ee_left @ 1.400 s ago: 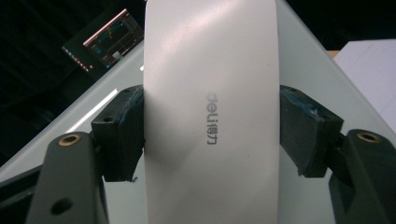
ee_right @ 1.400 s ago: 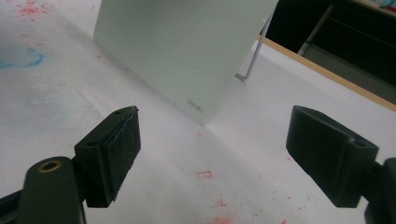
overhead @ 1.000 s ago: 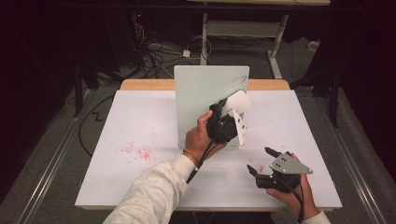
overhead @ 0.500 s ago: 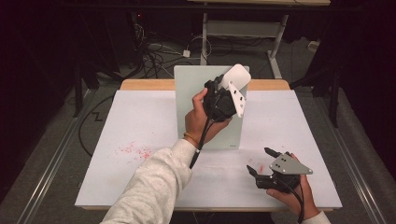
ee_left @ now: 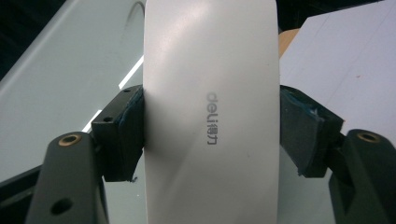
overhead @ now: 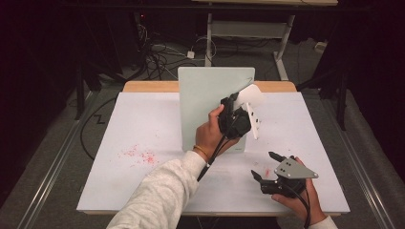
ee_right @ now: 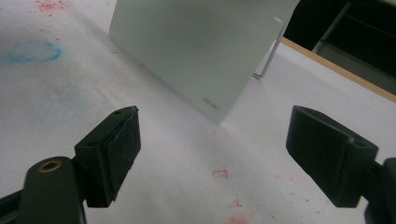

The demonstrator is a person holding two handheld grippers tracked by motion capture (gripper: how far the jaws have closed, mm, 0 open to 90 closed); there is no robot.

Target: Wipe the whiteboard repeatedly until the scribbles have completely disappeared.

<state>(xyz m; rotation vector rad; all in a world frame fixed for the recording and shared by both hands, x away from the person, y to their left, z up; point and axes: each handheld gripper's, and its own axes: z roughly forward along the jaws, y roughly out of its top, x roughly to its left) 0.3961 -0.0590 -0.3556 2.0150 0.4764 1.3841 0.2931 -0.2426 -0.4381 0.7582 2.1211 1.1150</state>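
Eraser [ee_left: 210,116]: white, smooth matte plastic, long w/ rounded end, faint sheen; grey "deli" logo printed along its back. In the left gripper view it sits between both pads, each pressed flat on a long side, so the left gripper [ee_left: 210,135] is clamped on it. In the high view the eraser [overhead: 250,97] is up off the table, held against the upper right part of the board [overhead: 205,100], near its top edge.

Board: pale green-grey, flat, glassy smooth, rectangular w/ squared corners, standing upright near the table's far-middle. Small logo at a lower corner in the right gripper view [ee_right: 205,42]. A short dark curved mark sits near its top right corner.

Left gripper [overhead: 237,117] in the high view: black body, held in a hand, light sleeve on the forearm, cable trailing down. Pads are dark w/ blue-ish foam edges, screw holes in the black jaw arms.

Right gripper [overhead: 264,166]: low near the table's front right, held in a hand, grey three-cornered plate on top. Jaws wide apart, holding nothing, just above the table; same seen in its own view [ee_right: 212,149].

Table [overhead: 143,119]: white matte sheet, wood edge at the far side. Red specks [overhead: 138,155] on the left part, more red smudges by the right gripper; a faint blue ring [ee_right: 33,51] in the right gripper view.
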